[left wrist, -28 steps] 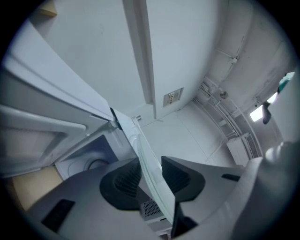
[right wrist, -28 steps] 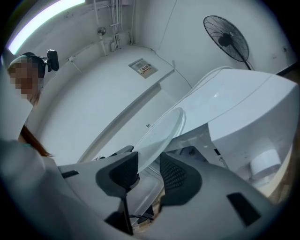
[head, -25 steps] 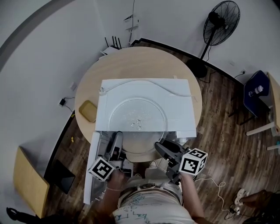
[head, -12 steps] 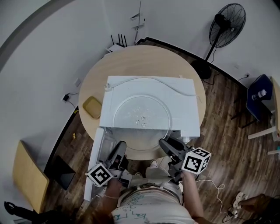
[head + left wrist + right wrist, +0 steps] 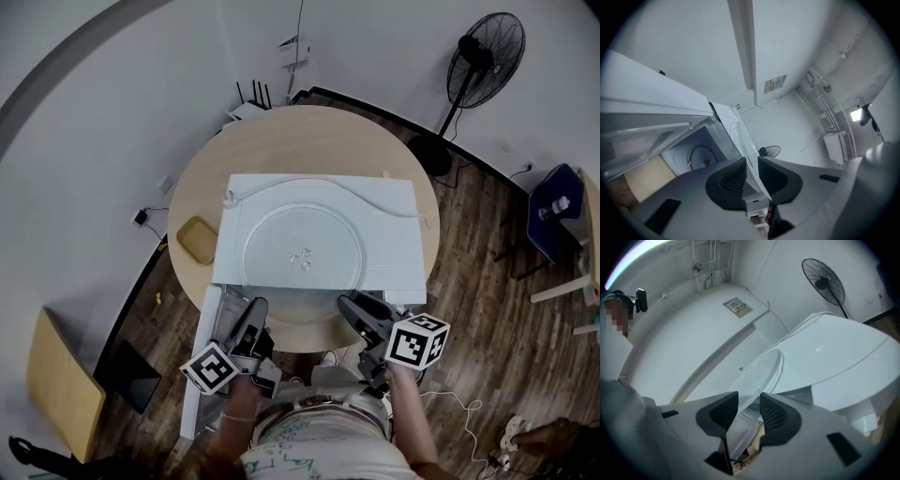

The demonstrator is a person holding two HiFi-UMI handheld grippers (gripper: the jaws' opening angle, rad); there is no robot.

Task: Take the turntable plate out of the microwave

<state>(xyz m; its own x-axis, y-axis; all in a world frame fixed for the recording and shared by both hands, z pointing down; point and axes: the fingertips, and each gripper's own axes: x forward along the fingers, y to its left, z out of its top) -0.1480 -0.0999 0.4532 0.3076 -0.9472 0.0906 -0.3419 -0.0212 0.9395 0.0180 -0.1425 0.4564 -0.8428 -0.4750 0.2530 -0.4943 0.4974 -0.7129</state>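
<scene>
The clear glass turntable plate shows as a round disc in front of the white microwave, outside its cavity. My left gripper is at the plate's near left rim. In the left gripper view the thin rim runs between the pads, and the jaws are closing on it. My right gripper grips the near right rim. The plate passes between that gripper's pads in the right gripper view. The bare cavity floor with its hub lies behind.
The microwave stands on a round wooden table, with its door swung open at the lower left. A white cable lies on its top. A yellow pad sits to its left. A standing fan is at the far right.
My left gripper has drawn back a little toward the person, out of the cavity mouth. The right gripper and the plate have stayed nearly where they were.
</scene>
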